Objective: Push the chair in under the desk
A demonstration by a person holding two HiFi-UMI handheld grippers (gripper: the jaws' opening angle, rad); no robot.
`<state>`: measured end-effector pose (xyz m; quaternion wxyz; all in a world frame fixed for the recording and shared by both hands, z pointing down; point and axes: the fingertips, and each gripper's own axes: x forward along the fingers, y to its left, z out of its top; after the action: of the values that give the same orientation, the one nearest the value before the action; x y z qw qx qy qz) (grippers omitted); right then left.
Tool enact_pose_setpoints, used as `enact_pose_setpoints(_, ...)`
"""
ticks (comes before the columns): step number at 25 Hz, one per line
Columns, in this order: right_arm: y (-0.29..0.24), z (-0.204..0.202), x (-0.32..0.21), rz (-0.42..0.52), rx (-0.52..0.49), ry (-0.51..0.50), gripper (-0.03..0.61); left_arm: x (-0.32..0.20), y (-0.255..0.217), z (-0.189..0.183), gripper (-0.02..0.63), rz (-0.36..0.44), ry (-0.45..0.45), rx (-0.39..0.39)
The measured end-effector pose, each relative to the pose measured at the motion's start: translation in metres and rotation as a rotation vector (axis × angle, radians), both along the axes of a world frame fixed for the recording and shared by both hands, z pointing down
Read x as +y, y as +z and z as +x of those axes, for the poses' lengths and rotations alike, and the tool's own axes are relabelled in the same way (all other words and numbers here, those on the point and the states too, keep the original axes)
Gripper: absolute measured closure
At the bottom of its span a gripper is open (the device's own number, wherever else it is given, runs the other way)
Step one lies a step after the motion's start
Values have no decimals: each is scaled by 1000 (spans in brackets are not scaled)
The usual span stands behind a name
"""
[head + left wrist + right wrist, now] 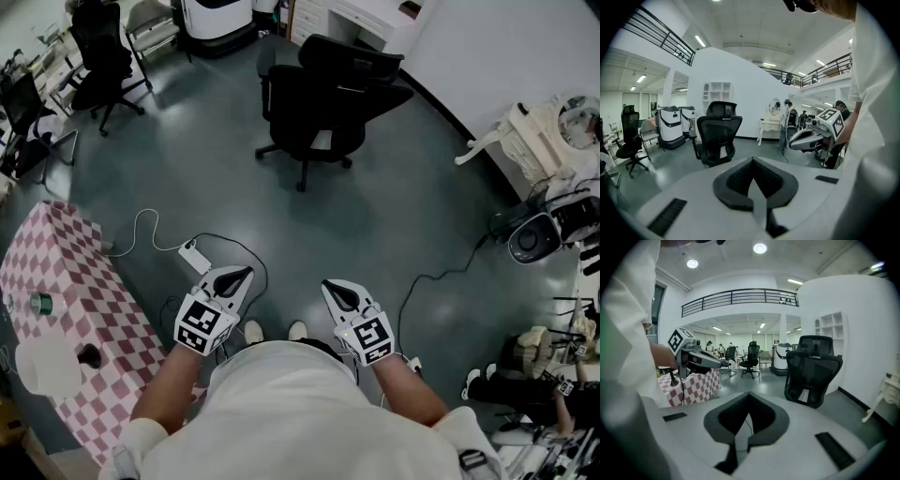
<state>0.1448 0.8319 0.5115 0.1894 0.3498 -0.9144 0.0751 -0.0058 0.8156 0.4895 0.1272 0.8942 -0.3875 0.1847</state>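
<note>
A black mesh office chair (323, 98) stands on the grey floor well ahead of me, its back toward a white desk unit (370, 17) by the far wall. It also shows as the chair (718, 136) in the left gripper view and the chair (813, 376) in the right gripper view. My left gripper (246, 272) and right gripper (328, 284) are held side by side near my body, far short of the chair. Both are shut with nothing between the jaws, as the left gripper (752, 163) and right gripper (749, 398) show in their own views.
A pink checkered table (66, 300) is close on my left, with a paper roll (47, 366) and a green bottle (39, 303) on it. A power strip (194, 255) and cables lie on the floor ahead. A second black chair (98, 56) stands far left, a white ornate table (525, 131) right.
</note>
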Motion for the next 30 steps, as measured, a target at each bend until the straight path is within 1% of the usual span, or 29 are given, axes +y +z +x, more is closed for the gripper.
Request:
enact_pose_setpoints(7,-10,53,-1,12,-15,15,577,-2,-12,61,620,27,20,-4)
enact_pose_setpoints(16,-3,106,-12,31,-24,19,577,-12,-3,114,618,30,22,-19)
enact_pose_setpoints(21,0,123,-26,33,-21,12,575,-28,-1,125,618,26,5,-47)
enact_pose_setpoints(22,1,125,-31,34,-17,11,575,-33,-1,126,603,29,5,-49)
enact_pose_setpoints(24,5,129,-42,31,-7,12,537,-46,-2,126,550,34,12,-47)
enact_pose_setpoints(26,9,130,-53,39,11,16,535,-59,-1,126,546,47,22,-49)
enact_pose_setpoints(28,10,130,-67,51,32,19,494,-76,2,125,528,58,27,-51)
enact_pose_setpoints(30,11,132,-86,56,46,25,492,-97,1,124,514,66,28,-48)
